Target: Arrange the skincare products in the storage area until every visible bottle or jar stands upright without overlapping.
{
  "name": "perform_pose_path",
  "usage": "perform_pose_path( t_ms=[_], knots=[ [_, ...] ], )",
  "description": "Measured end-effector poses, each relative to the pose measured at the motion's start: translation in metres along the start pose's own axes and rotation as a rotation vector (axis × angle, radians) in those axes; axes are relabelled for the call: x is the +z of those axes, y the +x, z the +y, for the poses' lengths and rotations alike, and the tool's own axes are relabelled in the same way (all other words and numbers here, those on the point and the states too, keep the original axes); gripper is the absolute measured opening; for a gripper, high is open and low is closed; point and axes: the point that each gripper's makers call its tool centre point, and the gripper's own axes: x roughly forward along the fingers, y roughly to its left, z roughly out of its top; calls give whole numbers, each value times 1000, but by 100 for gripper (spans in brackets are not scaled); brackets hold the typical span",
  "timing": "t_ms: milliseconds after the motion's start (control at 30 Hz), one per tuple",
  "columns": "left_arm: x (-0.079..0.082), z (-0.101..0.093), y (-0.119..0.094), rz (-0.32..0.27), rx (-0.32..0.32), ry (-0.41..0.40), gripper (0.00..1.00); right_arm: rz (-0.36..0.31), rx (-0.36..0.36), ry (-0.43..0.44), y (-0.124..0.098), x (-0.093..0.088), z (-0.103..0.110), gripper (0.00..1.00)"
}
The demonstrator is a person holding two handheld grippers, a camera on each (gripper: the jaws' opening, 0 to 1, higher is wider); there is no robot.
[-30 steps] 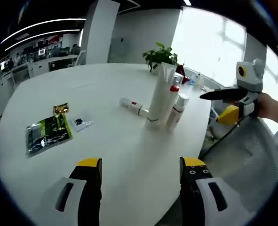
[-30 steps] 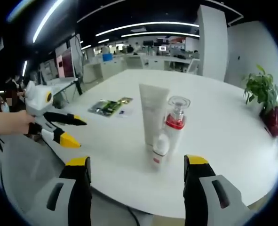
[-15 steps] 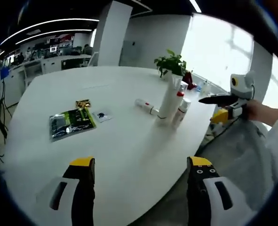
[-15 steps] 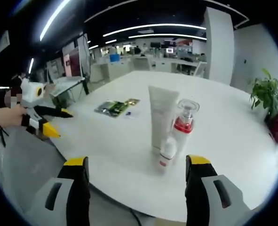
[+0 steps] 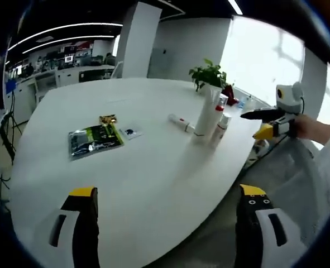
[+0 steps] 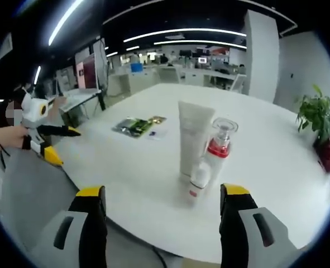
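**Both grippers open and empty, held off the table edge; three products upright, one lying flat**

The left gripper (image 5: 167, 231) has its jaws spread wide with nothing between them; its yellow-tipped fingers (image 5: 82, 192) sit over the near edge of the white table (image 5: 153, 167). The right gripper (image 6: 160, 223) is likewise wide open and empty, its fingers (image 6: 90, 192) low over the table edge. Each gripper also appears in the other's view, held in a hand beyond the table rim, jaws parted: the right gripper at (image 5: 265, 124), the left gripper at (image 6: 48, 144).

The white tube (image 6: 194, 139) stands upright, long axis vertical, cap down on the table. Just beside it stands the pump bottle (image 6: 218, 149) with red collar and clear cap, also vertical. The small white bottle (image 6: 198, 180) stands upright in front of these two, close against them. In the left gripper view, a small white tube (image 5: 181, 122) lies flat on the table near this group, long axis along the tabletop.

A green foil packet (image 5: 95, 139), a gold sachet (image 5: 107, 119) and a small dark sachet (image 5: 132, 133) lie flat, well apart from the products. A potted plant (image 5: 208, 73) stands at the far edge.

Compared with one second ago, both views show more table, and the products look smaller in the left gripper view; the products keep their arrangement.
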Motion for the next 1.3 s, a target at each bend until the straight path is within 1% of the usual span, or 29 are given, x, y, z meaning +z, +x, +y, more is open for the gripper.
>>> perform_pose_path(
  t_ms=[67,133,233,267,533,700,800,833,900,967,1000,1100,1167,1233,1300],
  knots=[
    [0,-2,0,-4,-7,-11,99,3,-2,-3,0,0,0,83],
    [1,-2,1,-14,-11,-28,99,5,-3,1,0,-1,-1,83],
    [3,-2,1,-22,-5,-5,99,11,-5,2,0,-2,-2,83],
    [5,-6,1,-32,-12,0,99,14,-4,0,1,-3,-2,82],
    [6,-6,0,-33,-19,-19,99,33,3,-12,2,-6,0,82],
    [8,-5,-1,-40,-14,-34,99,29,4,-9,2,-6,0,82],
    [11,-6,-1,-51,-13,-21,98,18,4,-6,1,-4,0,82],
    [11,-5,0,-42,-4,-6,98,13,5,-8,1,-3,1,82],
    [12,-6,0,-20,-3,-2,98,4,3,-8,1,-2,1,82],
    [20,-3,1,-19,2,25,99,-1,-1,-15,1,-1,1,82],
    [22,-1,3,-15,4,34,99,-6,-2,-17,0,-1,1,82],
    [36,0,5,-8,7,56,96,-20,-7,-21,-1,1,0,82],
    [40,2,9,1,-1,75,95,-29,-4,-13,-3,2,0,82],
    [46,2,14,6,-5,92,94,-32,-3,-7,-3,3,0,82],
    [52,-4,20,15,-14,112,92,-40,-3,-5,-4,4,0,82]
  ],
)
